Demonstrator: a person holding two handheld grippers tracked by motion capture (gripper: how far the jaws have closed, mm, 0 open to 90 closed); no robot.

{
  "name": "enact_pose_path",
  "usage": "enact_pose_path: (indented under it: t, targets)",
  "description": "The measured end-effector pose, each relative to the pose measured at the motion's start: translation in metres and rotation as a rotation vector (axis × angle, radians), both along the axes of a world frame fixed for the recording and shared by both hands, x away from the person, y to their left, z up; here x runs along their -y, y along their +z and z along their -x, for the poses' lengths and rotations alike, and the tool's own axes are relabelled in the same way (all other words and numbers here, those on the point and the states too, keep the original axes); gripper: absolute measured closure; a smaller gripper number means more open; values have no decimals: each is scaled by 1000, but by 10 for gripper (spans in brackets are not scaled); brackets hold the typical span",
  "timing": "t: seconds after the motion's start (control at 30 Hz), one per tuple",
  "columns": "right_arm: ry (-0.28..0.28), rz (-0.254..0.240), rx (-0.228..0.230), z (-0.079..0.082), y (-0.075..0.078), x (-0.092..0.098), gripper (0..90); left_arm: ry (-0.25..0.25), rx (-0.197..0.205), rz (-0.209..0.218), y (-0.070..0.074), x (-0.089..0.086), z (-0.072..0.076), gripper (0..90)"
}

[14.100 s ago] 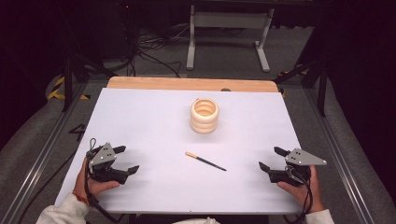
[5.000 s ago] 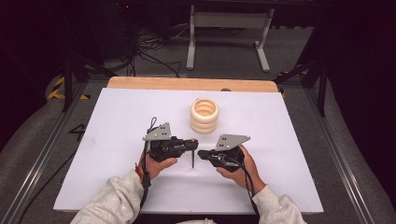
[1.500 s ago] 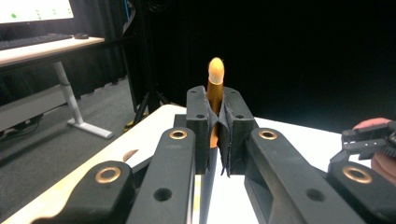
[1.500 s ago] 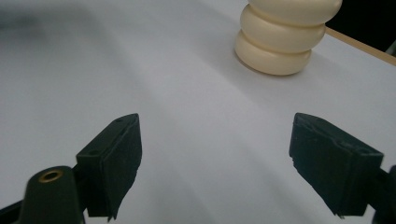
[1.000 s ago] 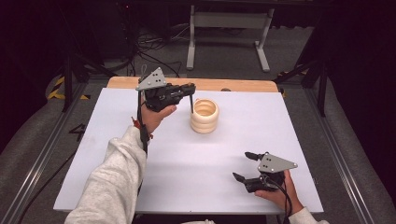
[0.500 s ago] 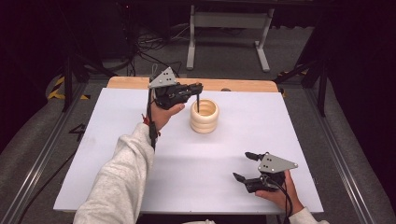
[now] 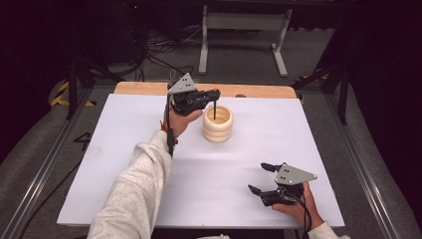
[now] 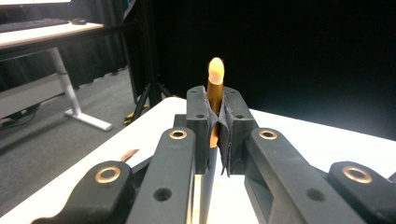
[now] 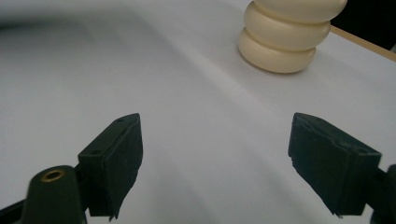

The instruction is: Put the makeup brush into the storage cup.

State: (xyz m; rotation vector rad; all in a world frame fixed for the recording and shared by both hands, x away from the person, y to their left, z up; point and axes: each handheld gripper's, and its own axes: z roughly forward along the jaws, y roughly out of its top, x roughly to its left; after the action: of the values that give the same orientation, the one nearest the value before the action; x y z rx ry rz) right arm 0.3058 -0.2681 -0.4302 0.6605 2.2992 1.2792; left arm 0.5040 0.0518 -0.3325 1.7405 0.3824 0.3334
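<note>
Left tongs clamped tight on a thin brush, held upright: pale tip up, dark shaft hanging straight down. In the high view the shaft's lower end is seen at the mouth of the cream ringed holder, which sits at 12 o'clock on the white desk; whether it has entered cannot be told. Long axis vertical, in line with the holder's opening. Right tongs rested at 5 o'clock, jaws wide apart, nothing held, well apart from the holder. Nothing is seen standing in the way
</note>
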Motion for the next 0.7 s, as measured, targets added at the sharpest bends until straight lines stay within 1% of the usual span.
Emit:
enact_pose_path:
  t: [0.17,0.2,0.27,0.33,0.57,0.6,0.67,0.7]
  targets:
    - [-1,2,-4,0,0,0,188,14,14,-9,-2,3,-3,838]
    - [-2,1,-4,0,0,0,188,10,6,-9,-3,4,-3,838]
    - [-1,0,-5,0,-1,0,189,16,11,-11,-4,5,-4,838]
    - [1,0,-7,0,-1,0,190,13,3,-5,-6,7,-5,838]
    - [0,4,-8,0,-1,0,190,21,7,-22,-14,15,-8,838]
    - [3,2,-9,0,-1,0,191,11,0,-19,-15,16,-8,838]
    - [4,1,-8,1,-1,1,191,17,-2,-33,-17,17,-9,838]
    - [4,1,-8,1,-1,1,191,13,-9,-26,-18,17,-10,838]
